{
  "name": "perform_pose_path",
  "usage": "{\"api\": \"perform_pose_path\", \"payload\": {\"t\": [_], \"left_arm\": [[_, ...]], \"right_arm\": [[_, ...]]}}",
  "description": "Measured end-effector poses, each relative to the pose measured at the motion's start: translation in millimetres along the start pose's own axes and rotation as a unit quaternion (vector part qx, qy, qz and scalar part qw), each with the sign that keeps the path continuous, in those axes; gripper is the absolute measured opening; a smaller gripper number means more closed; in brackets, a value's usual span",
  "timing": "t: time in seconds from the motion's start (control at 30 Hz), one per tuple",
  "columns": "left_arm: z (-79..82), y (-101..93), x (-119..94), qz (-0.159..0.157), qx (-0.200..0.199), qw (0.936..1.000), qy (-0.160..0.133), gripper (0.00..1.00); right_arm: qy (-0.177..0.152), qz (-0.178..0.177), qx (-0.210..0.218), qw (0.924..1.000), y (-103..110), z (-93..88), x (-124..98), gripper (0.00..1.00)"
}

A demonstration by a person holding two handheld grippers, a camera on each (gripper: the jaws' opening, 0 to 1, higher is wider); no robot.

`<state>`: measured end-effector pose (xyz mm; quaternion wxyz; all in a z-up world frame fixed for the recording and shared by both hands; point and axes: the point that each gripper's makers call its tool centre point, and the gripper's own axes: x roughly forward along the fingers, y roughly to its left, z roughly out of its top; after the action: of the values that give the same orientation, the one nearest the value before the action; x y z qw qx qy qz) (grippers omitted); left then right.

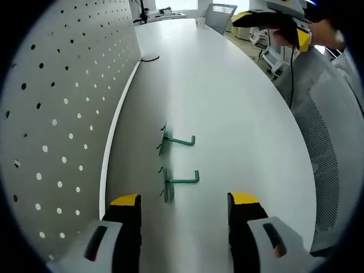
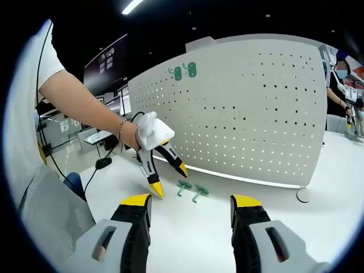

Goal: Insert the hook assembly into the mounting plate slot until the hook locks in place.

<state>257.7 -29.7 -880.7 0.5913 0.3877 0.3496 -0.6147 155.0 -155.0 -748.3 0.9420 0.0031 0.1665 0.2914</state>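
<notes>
- I'm hovering my left gripper [image 1: 185,207], jaws spread and empty, over two green hooks [image 1: 181,181] lying on the bench [image 1: 227,102] beside the pegboard [image 2: 250,108]
- I'm keeping my right gripper [image 2: 190,207] released, waiting; next I'm needing a pinch on one hook

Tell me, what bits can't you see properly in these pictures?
- Two green hooks: too small in the right gripper view to make out their clips.
- Green items on the pegboard: too small to identify.
- Pegboard's far end: cut off by the left gripper view's edge.
- Right gripper: cropped at that view's top.
</notes>
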Motion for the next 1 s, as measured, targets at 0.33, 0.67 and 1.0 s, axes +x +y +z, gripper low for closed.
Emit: {"api": "perform_pose_path", "payload": {"t": [0.33, 0.67, 1.0], "left_arm": [[4.4, 0.8, 6.0, -0.012, 0.002, 0.9999, 0.001, 0.63], [7.6, 2.7, 7.6, -0.014, 0.001, 0.9999, -0.001, 0.63], [7.7, 3.2, 8.0, -0.016, 0.003, 0.9999, -0.005, 0.58]], "right_arm": [[0.003, -0.001, 0.001, 1.0, -0.6, -1.1, 0.4, 0.54], [0.002, -0.003, 0.004, 1.0, -2.2, -1.5, -0.1, 0.55], [0.0, -0.004, 0.006, 1.0, -2.7, -0.9, -0.3, 0.54]]}}
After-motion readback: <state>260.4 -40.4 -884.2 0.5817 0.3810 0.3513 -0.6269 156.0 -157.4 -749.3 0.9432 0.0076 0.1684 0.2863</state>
